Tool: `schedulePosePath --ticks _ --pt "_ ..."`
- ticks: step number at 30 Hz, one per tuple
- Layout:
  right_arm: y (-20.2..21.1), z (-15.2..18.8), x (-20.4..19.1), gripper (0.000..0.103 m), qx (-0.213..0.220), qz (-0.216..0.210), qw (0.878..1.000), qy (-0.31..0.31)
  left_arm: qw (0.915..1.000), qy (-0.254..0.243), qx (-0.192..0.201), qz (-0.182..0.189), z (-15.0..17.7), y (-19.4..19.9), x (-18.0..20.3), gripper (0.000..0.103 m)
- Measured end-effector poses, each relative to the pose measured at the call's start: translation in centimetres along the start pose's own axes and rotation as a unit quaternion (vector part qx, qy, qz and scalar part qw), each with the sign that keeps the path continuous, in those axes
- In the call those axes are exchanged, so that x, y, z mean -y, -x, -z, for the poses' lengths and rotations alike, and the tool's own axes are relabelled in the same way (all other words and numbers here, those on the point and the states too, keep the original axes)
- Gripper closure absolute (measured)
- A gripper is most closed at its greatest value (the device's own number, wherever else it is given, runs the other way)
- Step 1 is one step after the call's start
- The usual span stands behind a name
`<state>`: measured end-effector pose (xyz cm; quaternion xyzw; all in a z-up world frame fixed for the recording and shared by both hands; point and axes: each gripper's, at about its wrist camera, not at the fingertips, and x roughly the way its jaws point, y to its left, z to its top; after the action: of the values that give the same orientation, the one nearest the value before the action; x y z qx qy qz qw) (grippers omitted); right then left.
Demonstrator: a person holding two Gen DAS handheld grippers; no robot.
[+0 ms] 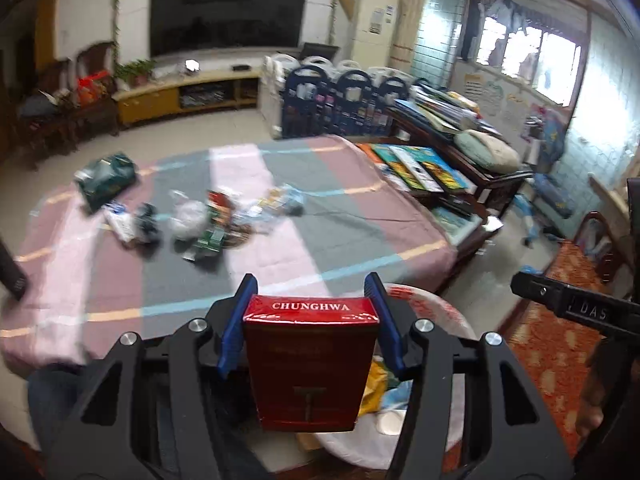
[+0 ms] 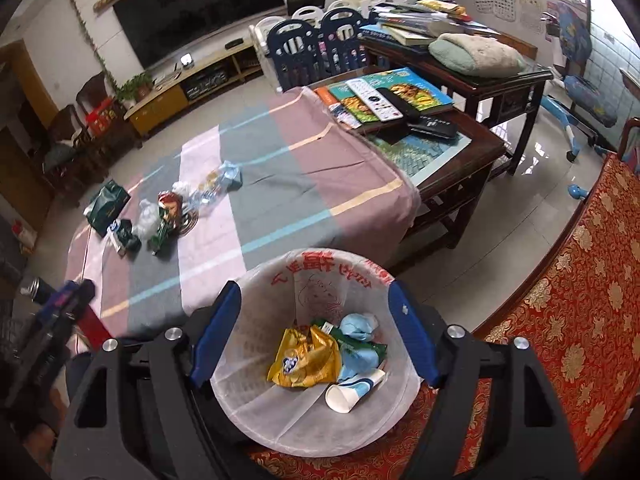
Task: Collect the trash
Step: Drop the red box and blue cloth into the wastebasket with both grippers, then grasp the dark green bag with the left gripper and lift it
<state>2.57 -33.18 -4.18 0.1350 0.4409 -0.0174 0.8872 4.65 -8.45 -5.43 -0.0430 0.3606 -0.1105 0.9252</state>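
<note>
Red cigarette pack (image 1: 310, 364) upright, lengthwise forward

The bin's (image 2: 256, 280) mouth gapes unobstructed, wrappers low inside. The tablecloth's (image 2: 320, 184) near edge and right half lie bare; the litter heap (image 2: 168, 212) crowds its far-left part. Books (image 2: 392, 92) block the right-hand end.

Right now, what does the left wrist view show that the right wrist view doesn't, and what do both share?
Only the left wrist view shows the red Chunghwa cigarette pack clamped in the left gripper. Only the right wrist view shows the bin's contents: a yellow snack bag, a paper cup and blue crumpled tissue, framed by the open, empty right gripper. Both show the white-lined trash bin and the litter pile on the striped cloth.
</note>
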Motion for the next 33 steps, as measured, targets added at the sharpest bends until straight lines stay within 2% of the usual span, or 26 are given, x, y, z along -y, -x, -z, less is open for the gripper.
schedulePosePath --ticks 2,3,4,7,9,11,14,16,18,20,21,22,23,24,27,30,31,33 --pt "0.1 -0.1 0.5 0.028 0.003 0.003 1.0 -0.01 0.9995 0.008 -0.007 0.028 -0.5 -2.2 1.1 0.047" --pt "0.0 -0.2 0.8 0.028 0.001 0.006 1.0 -0.014 0.9975 -0.003 -0.034 0.062 -0.7 -4.0 2.5 0.047" --pt "0.0 -0.2 0.9 0.028 0.0 0.007 1.0 -0.02 0.9954 -0.01 -0.055 0.078 -0.6 -5.1 3.4 0.047" --pt "0.4 -0.4 1.4 0.028 0.005 -0.004 1.0 -0.026 0.9877 -0.038 -0.11 0.104 1.2 -8.4 5.6 0.047" --pt "0.3 -0.5 1.7 0.028 0.008 0.003 1.0 -0.026 0.981 -0.036 -0.141 0.128 2.2 -9.8 5.7 0.044" --pt "-0.5 -0.4 2.1 0.028 0.0 0.0 0.999 -0.033 0.9773 -0.022 -0.156 0.142 2.6 -10.3 5.3 0.014" --pt "-2.0 0.0 2.3 0.028 -0.018 -0.002 0.999 -0.045 0.9816 -0.014 -0.123 0.145 1.9 -9.6 3.9 0.01" --pt "-3.3 0.3 2.1 0.028 -0.034 -0.006 0.998 -0.05 0.9883 -0.01 -0.099 0.115 1.1 -9.5 2.1 0.008" --pt "-4.4 0.6 1.6 0.028 -0.047 -0.007 0.998 -0.046 0.9934 0.021 -0.08 0.079 0.3 -9.7 -1.0 0.008" --pt "-5.4 0.8 0.9 0.028 -0.057 -0.004 0.998 -0.037 0.9956 0.069 -0.059 0.022 -0.6 -10.2 -5.4 0.009" --pt "-6.0 0.8 0.6 0.028 -0.062 -0.005 0.998 -0.033 0.9932 0.101 -0.052 -0.026 -1.0 -10.5 -8.5 0.01" --pt "-6.4 0.9 0.4 0.028 -0.064 -0.005 0.997 -0.031 0.9882 0.129 -0.05 -0.066 -1.4 -11.0 -11.5 0.016" --pt "-6.9 0.9 0.1 0.028 -0.068 -0.003 0.997 -0.027 0.9818 0.155 -0.053 -0.097 -2.0 -11.7 -14.6 0.028" --pt "-7.4 0.9 -0.1 0.028 -0.071 0.0 0.997 -0.024 0.9765 0.173 -0.054 -0.117 -2.4 -12.2 -17.0 0.032" --pt "-9.1 0.9 -0.9 0.028 -0.088 0.001 0.996 -0.02 0.959 0.214 -0.055 -0.178 -4.5 -14.4 -24.2 0.032" --pt "-10.5 0.7 -2.0 0.028 -0.101 -0.002 0.995 -0.016 0.9535 0.218 -0.056 -0.201 -6.4 -16.6 -28.1 0.019" --pt "-10.9 0.6 -2.4 0.028 -0.105 -0.004 0.994 -0.014 0.9537 0.216 -0.067 -0.198 -7.1 -17.8 -29.0 0.015" --pt "-11.5 0.3 -3.1 0.028 -0.108 -0.006 0.994 -0.011 0.9555 0.214 -0.094 -0.179 -7.7 -20.0 -29.9 0.015"
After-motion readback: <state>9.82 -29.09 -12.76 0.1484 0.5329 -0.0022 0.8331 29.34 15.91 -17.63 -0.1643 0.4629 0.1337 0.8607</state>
